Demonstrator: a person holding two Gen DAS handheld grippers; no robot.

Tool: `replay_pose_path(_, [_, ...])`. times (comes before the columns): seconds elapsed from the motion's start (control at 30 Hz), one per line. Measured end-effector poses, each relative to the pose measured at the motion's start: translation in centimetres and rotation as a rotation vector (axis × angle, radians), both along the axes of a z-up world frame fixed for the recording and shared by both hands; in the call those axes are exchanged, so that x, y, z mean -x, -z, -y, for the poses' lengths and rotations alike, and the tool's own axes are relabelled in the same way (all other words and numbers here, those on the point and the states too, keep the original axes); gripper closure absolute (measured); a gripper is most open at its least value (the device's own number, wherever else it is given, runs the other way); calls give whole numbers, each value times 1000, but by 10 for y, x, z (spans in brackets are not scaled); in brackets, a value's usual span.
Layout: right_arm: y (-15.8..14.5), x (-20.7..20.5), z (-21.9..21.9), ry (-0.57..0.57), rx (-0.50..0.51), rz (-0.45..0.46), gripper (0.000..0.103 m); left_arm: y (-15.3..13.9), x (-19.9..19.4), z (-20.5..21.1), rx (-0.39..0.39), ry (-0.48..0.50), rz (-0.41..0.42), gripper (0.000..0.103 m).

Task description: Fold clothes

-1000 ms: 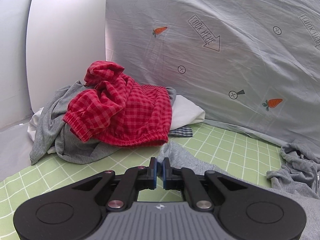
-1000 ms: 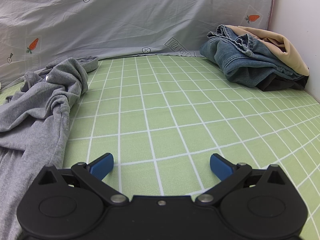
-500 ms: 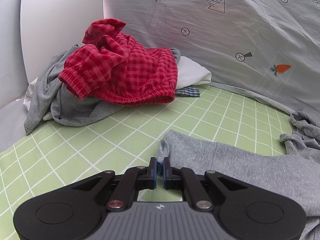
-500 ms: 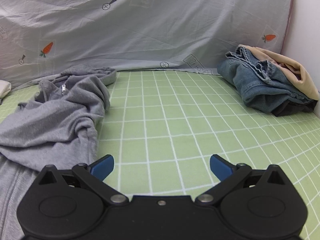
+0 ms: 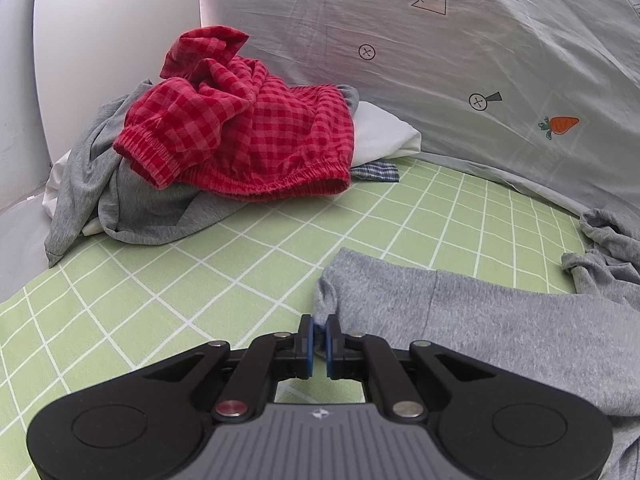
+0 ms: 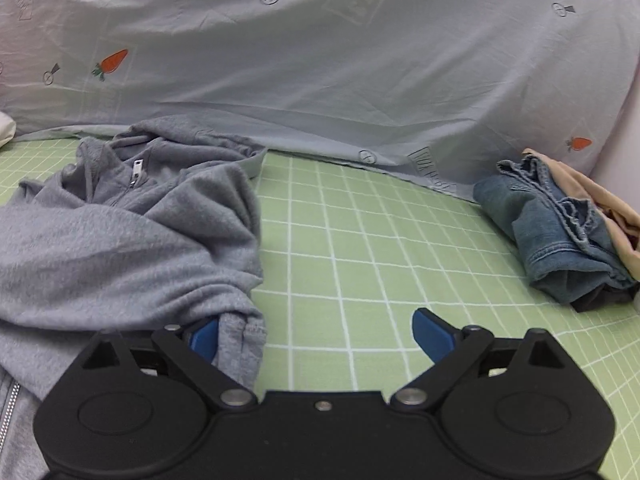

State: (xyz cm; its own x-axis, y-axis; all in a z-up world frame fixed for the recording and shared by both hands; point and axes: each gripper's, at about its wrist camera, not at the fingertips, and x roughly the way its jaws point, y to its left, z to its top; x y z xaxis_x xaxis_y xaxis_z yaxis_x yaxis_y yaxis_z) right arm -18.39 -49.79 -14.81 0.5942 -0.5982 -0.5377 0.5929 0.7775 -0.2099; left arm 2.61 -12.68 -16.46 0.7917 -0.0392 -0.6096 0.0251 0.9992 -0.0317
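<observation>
Left wrist view: left gripper point(image 5: 319, 326) has its blue pads pressed together on a corner of the grey hoodie point(image 5: 460, 312), a small bit of fabric pinched between them. From the pinch the hoodie runs ahead and off to the right of the fingers, lying flat on the green checked sheet point(image 5: 180, 280), bunching up at the far right edge. Well ahead and left of the tongs sits a pile: red checked garment point(image 5: 240, 132) on top, grey garment point(image 5: 132, 200) under it, white cloth point(image 5: 384, 136) and a bit of blue plaid fabric point(image 5: 376, 171) sticking out at its right. Grey printed sheet point(image 5: 460, 60) with carrots and arrows rises behind everything. White padded panel point(image 5: 112, 40) at far left.

Right wrist view: right gripper point(image 6: 316, 334) has fingers spread wide apart, holding nothing. Left blue pad point(image 6: 204, 334) touches the hoodie's point(image 6: 120, 248) bunched edge; a fold of hem hangs just inside that pad. Right pad is over bare green sheet point(image 6: 360, 260). Hoodie fills the area left and ahead-left of the tongs, zipper pull point(image 6: 136, 170) visible near its collar. Ahead and far right, well apart from the tongs, folded denim garment point(image 6: 560, 240) with a beige garment point(image 6: 600, 192) stacked against it. Printed grey sheet point(image 6: 320, 60) behind.
</observation>
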Motion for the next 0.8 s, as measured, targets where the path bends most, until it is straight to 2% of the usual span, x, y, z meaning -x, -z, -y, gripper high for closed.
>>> replay_pose_path(0.1, [-4,10,1,64,42,30,8,-5,2,-5,35,-3,1,96])
replay_pose_path(0.3, [12,29,-8,106,51,-92,4,0,8,-3,13,19,-21,96])
replay_pose_path(0.4, [4,39,-4,80,-65,-47,9,1,11,-5,26,23,-20,96])
replay_pose_path(0.5, [-6,49,2,49,-197,12,9,2,11,-5,30,20,-18,96])
replay_pose_path(0.7, [-10,29,15,18,-272,84,8,0,10,0,6,16,-20,96])
replay_pose_path(0.8, [-12,18,22,4,-303,118,16,0,11,0,8,9,-23,96])
